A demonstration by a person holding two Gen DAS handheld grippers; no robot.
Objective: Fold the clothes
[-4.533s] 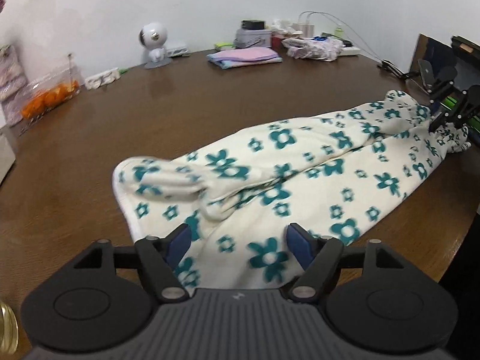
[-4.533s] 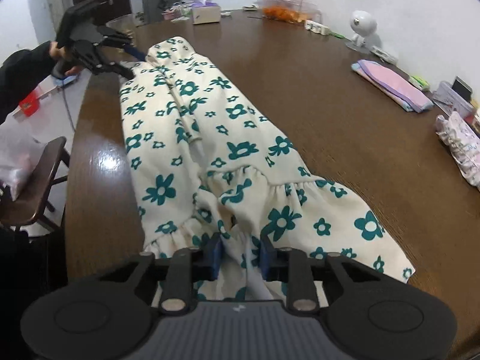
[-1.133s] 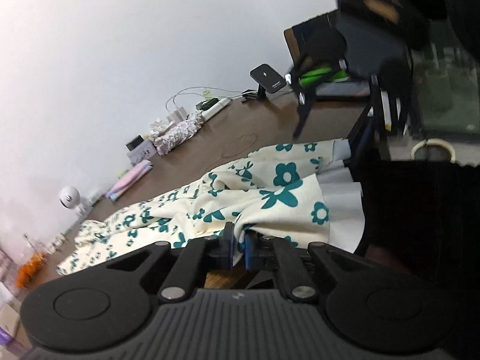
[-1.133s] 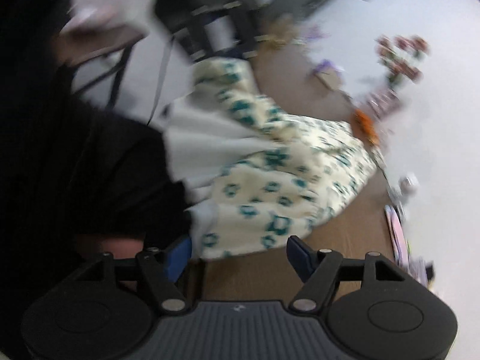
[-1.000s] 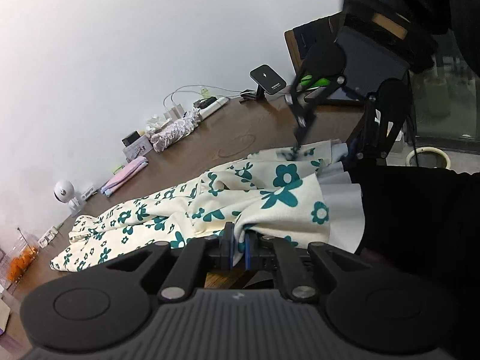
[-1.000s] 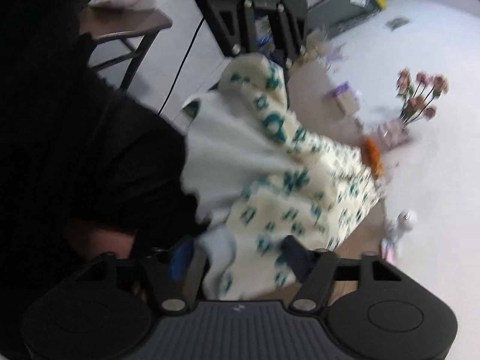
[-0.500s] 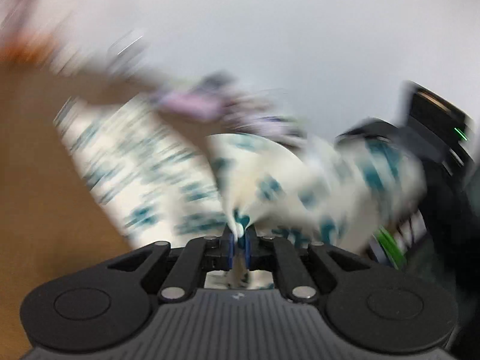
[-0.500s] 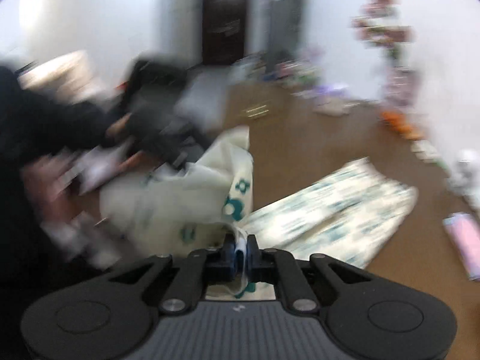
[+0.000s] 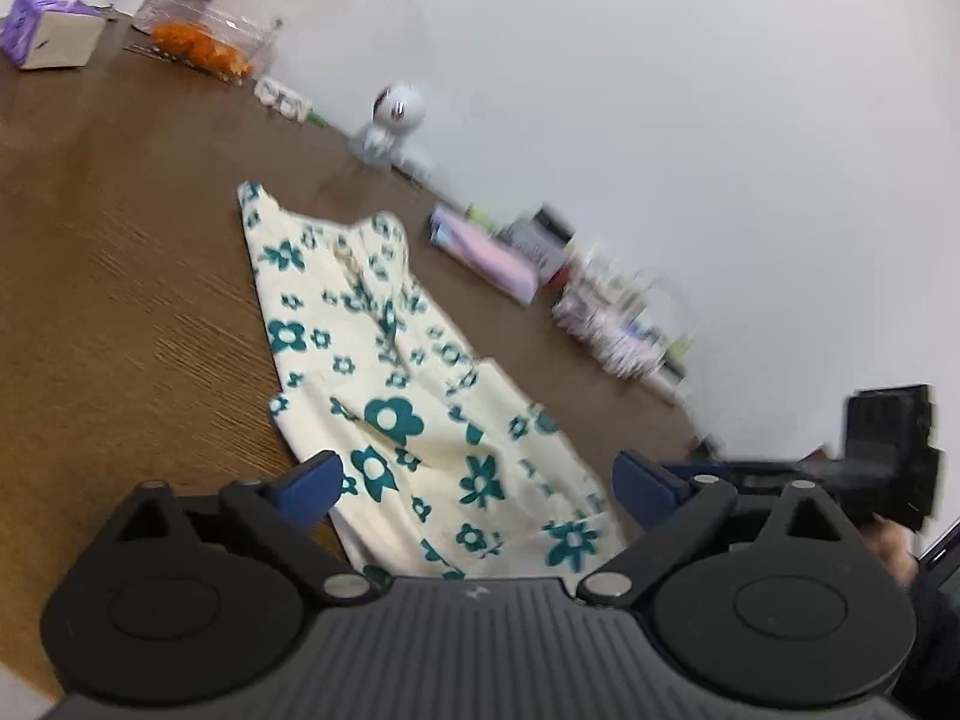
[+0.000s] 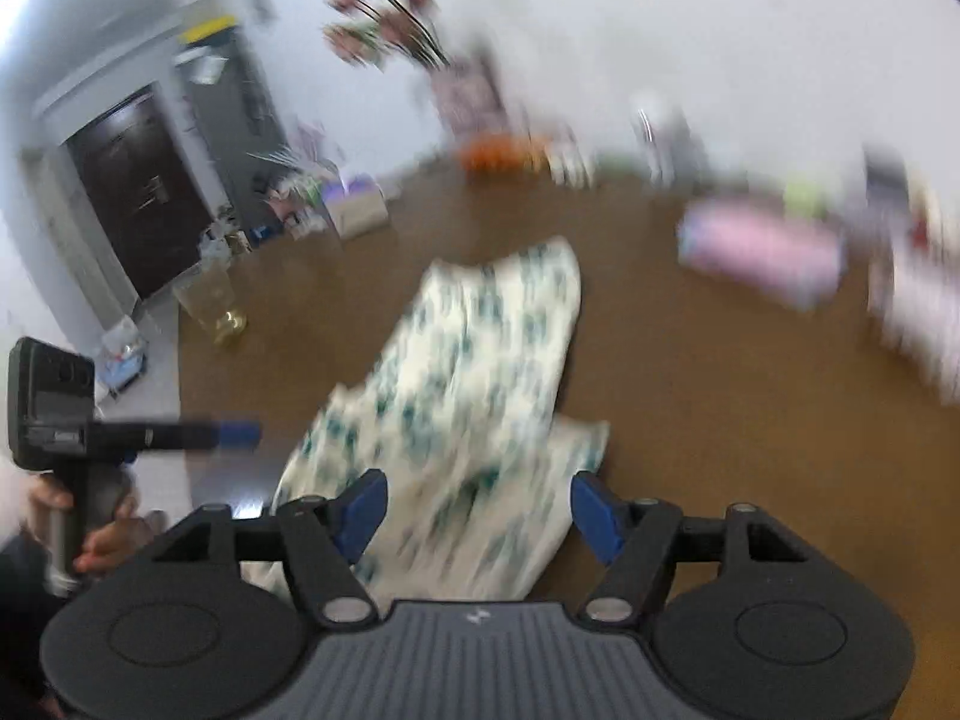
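Observation:
A cream garment with teal flowers (image 9: 396,372) lies folded over on the brown table (image 9: 120,312), stretching away from me. My left gripper (image 9: 480,483) hovers open over its near end with nothing between the blue pads. In the right wrist view the same garment (image 10: 474,378) is blurred by motion; my right gripper (image 10: 477,510) is open above its near edge, holding nothing. The other hand-held gripper shows in each view: the right gripper (image 9: 840,468) at the right edge of the left wrist view, the left gripper (image 10: 144,432) at the left of the right wrist view.
Along the wall stand a tissue box (image 9: 45,30), a clear tub of orange items (image 9: 207,45), a small white camera (image 9: 393,120), a folded pink cloth (image 9: 486,261) and clutter. A glass (image 10: 213,306) stands near the table's left edge. A dark door (image 10: 144,198) is beyond.
Both grippers were shut on the garment's end half a second ago. Now both are open and the garment lies folded on the table.

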